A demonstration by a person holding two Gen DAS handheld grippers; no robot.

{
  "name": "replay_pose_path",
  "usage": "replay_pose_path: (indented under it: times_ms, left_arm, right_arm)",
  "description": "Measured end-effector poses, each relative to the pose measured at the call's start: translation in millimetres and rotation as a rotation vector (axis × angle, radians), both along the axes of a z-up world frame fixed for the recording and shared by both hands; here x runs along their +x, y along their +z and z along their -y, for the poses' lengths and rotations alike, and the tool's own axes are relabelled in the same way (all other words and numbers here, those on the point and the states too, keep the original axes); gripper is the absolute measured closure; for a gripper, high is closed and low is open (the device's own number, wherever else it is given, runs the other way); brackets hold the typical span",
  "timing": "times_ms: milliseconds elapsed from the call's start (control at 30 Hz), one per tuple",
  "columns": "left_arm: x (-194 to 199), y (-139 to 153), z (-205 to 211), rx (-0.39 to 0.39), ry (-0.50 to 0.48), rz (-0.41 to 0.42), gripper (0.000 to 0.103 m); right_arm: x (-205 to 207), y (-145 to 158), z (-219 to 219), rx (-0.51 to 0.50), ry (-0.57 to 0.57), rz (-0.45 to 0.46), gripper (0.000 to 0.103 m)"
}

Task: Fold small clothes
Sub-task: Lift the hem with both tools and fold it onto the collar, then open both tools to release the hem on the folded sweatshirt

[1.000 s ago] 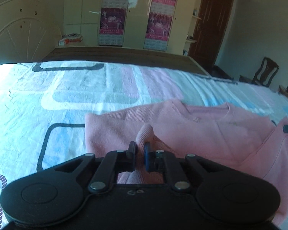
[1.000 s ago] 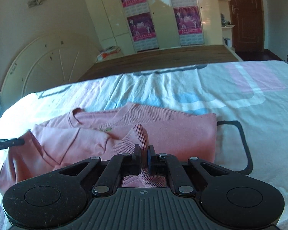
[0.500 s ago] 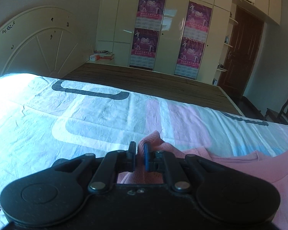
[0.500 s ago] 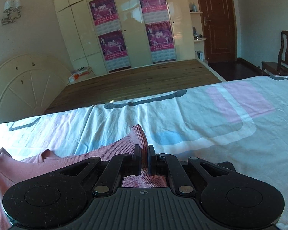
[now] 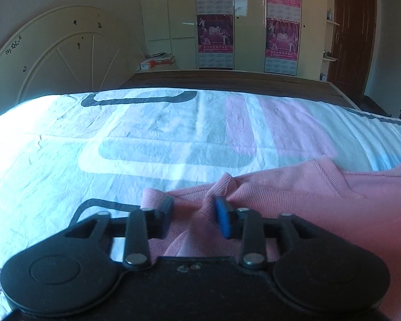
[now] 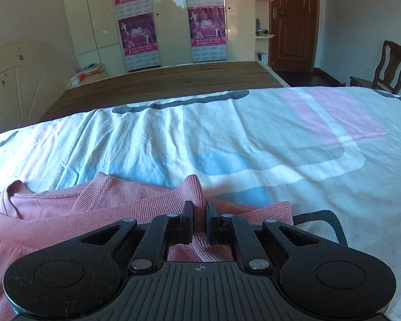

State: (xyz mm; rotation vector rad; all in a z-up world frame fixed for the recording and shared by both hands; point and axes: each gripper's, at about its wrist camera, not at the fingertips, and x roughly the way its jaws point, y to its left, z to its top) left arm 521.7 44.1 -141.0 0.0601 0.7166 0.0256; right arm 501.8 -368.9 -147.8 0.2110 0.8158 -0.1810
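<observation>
My left gripper (image 5: 193,220) had its fingers apart around a slack ridge of the pink sweater (image 5: 294,195) lying on the patterned bedsheet (image 5: 147,139); my right gripper (image 6: 199,220) pinched its hem. One-sided tension could skew the fold.

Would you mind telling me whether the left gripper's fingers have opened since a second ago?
Yes. The left gripper has spread its fingers apart, releasing the pink sweater fold onto the bedsheet.
</observation>
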Motion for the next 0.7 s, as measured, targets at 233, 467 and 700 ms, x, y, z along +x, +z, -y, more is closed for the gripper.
replay_pose_path:
  times_ms: [233,467,700]
  left_arm:
    - [-50,31,-17,-0.017,-0.058,0.059,0.034]
    - [-55,0,3,0.040,-0.124,-0.055,0.039]
    - [-61,-8,-19,0.000,-0.028,-0.078,0.031]
  right_arm:
    - [-38,34,-11,-0.006,0.075,0.056,0.082]
    - [-50,16,-49,-0.004,0.160,0.003,0.082]
    - [-50,-8,-39,-0.075,0.113,-0.064,0.082]
